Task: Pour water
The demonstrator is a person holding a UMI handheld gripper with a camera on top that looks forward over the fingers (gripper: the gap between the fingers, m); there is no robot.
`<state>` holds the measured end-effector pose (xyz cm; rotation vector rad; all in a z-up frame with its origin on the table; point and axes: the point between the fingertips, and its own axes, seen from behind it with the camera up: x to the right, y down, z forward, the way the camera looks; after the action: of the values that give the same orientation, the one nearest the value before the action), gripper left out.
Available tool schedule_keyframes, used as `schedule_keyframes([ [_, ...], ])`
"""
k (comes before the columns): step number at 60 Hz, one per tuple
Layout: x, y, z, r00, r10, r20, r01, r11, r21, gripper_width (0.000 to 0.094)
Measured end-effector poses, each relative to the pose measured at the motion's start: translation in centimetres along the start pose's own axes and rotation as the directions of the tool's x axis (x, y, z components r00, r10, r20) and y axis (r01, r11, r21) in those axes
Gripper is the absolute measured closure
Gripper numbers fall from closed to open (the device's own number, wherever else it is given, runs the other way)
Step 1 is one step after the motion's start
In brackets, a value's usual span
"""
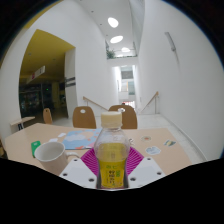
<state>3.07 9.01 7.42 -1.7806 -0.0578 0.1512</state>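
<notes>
A clear bottle with a white cap, a yellow drink and a yellow-green label stands upright between my fingers. My gripper is shut on the bottle, with both pink pads pressed against its sides. A white mug stands on the wooden table to the left of my fingers, level with the bottle. The bottle's base is hidden behind the gripper body.
A green cup stands just left of the mug. Papers lie on the table beyond the bottle. Wooden chairs stand behind the table's far edge, with a white corridor beyond.
</notes>
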Motion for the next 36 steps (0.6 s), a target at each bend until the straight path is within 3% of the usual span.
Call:
schedule_keyframes([
  [12,0.2,0.4,0.0,0.997,-0.071,0.021,0.071,0.998,0.002,0.0625],
  [15,0.4,0.2,-0.4,0.997,-0.077,0.020,0.077,0.997,0.004,0.0573],
  [20,0.7,0.6,-0.8,0.998,-0.060,0.020,0.061,0.998,-0.032,0.0434],
  [25,1.5,1.2,-1.6,0.999,-0.036,0.007,0.037,0.996,-0.079,0.0060],
  [36,1.2,2.6,-7.6,0.999,0.017,0.041,-0.013,0.995,-0.101,0.0082],
])
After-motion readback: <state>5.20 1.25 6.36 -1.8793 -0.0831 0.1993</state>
